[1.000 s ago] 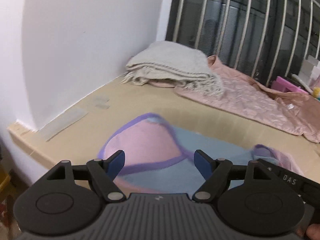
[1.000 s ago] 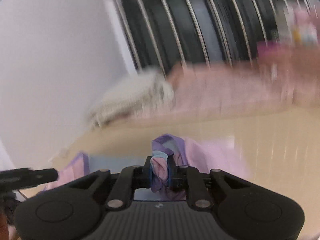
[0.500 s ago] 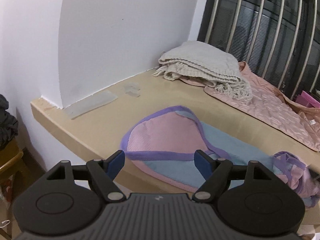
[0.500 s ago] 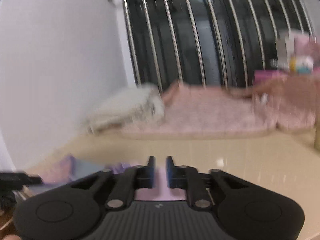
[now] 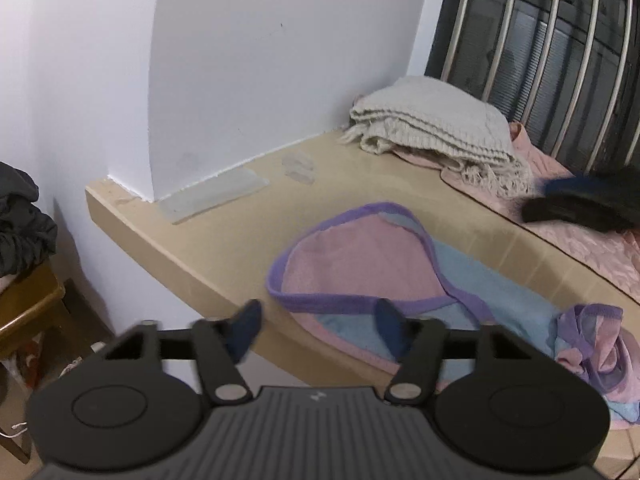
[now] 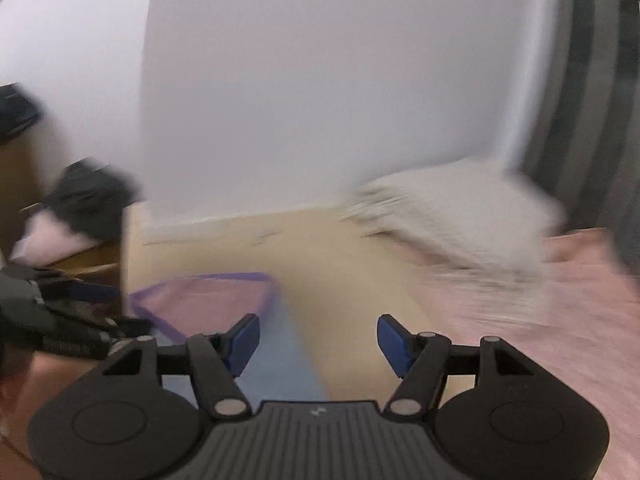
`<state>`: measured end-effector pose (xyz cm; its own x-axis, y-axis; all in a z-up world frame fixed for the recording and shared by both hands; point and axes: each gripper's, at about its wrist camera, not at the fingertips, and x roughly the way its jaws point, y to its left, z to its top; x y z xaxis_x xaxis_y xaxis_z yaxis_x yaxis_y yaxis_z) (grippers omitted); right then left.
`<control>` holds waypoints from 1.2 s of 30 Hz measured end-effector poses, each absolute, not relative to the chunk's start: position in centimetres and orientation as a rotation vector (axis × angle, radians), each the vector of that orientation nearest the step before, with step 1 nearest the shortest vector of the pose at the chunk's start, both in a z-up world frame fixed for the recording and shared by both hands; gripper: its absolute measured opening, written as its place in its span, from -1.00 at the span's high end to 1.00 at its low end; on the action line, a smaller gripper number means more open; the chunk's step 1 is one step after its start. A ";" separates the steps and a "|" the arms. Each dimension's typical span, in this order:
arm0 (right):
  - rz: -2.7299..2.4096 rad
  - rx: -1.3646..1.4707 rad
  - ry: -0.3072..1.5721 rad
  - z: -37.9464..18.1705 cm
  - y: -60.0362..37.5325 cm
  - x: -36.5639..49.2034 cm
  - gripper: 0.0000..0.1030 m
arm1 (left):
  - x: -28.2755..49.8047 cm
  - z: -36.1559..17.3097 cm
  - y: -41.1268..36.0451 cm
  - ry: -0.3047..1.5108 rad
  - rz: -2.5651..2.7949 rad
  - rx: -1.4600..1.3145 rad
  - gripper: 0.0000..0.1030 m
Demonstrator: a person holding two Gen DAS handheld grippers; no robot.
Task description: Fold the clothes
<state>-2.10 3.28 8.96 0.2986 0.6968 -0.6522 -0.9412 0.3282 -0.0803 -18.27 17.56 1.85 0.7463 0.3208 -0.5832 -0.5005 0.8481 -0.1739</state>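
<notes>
Left wrist view: your left gripper (image 5: pixel 318 330) hangs wide, holding nothing, off the ledge's (image 5: pixel 172 258) front edge. The pink-and-blue garment (image 5: pixel 360 268) lies flat along that edge, its right end bunched. Judged light, limp and non-slippery; pinch the purple binding (image 5: pixel 320 304).

Right wrist view (blurred): your right gripper (image 6: pixel 318 340) is also spread wide and empty, above the ledge. The garment's purple-edged end (image 6: pixel 204 300) sits front-left.

No text, label, brand name or number can be read in either view. A small pale emblem is seen on the ribbed body of the left gripper (image 5: pixel 318 336) and of the right gripper (image 6: pixel 318 344), but it cannot be made out as letters.
</notes>
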 end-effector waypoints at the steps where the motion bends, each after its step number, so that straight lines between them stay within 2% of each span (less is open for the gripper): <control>1: 1.170 -0.532 0.614 8.4 5.7 -1.5 -0.19 | -18.3 1.8 17.5 0.573 0.462 -0.334 0.01; 3: 1.205 -0.626 0.645 7.4 9.7 -0.6 -0.10 | -18.2 1.9 17.4 0.570 0.462 -0.348 0.12; 6: 1.199 -0.683 0.680 5.5 13.0 0.2 -0.06 | -17.8 2.0 17.7 0.571 0.469 -0.358 0.42; 7: 1.189 -0.684 0.705 5.0 13.8 0.8 0.00 | -17.6 2.0 17.8 0.574 0.471 -0.363 0.64; 8: 1.187 -0.685 0.734 4.6 14.2 1.2 0.10 | -17.4 2.0 18.0 0.576 0.467 -0.377 0.71; 10: 1.195 -0.678 0.779 3.8 14.6 1.7 0.58 | -17.2 2.0 18.3 0.572 0.457 -0.406 0.81; 11: 1.208 -0.658 0.792 3.3 14.3 1.9 0.70 | -17.1 2.0 18.5 0.568 0.455 -0.417 0.86; 12: 1.207 -0.641 0.808 3.2 14.0 2.0 0.91 | -17.0 1.9 18.6 0.563 0.453 -0.427 0.87; 13: 1.191 -0.633 0.812 3.2 13.7 1.9 0.95 | -16.9 1.9 18.8 0.558 0.449 -0.438 0.89; 19: 1.007 -0.509 0.738 4.5 9.7 3.4 0.97 | -14.2 4.8 18.1 0.431 0.300 -0.371 0.91; 29: 0.605 -0.151 0.633 10.6 -5.5 9.4 0.97 | -0.5 11.3 14.4 0.498 -0.049 -0.339 0.92; 32: 0.510 -0.100 0.607 12.6 -9.2 10.6 0.97 | 3.8 12.1 12.2 0.511 -0.132 -0.329 0.92; 36: 0.306 -0.128 0.597 12.1 -11.5 14.2 0.97 | 10.6 12.0 8.4 0.541 -0.179 -0.284 0.88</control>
<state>14.21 -11.52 12.11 0.7832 0.2462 -0.5709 -0.3199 0.9470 -0.0304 10.59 8.42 11.99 0.8432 -0.2413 -0.4804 0.0932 0.9456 -0.3116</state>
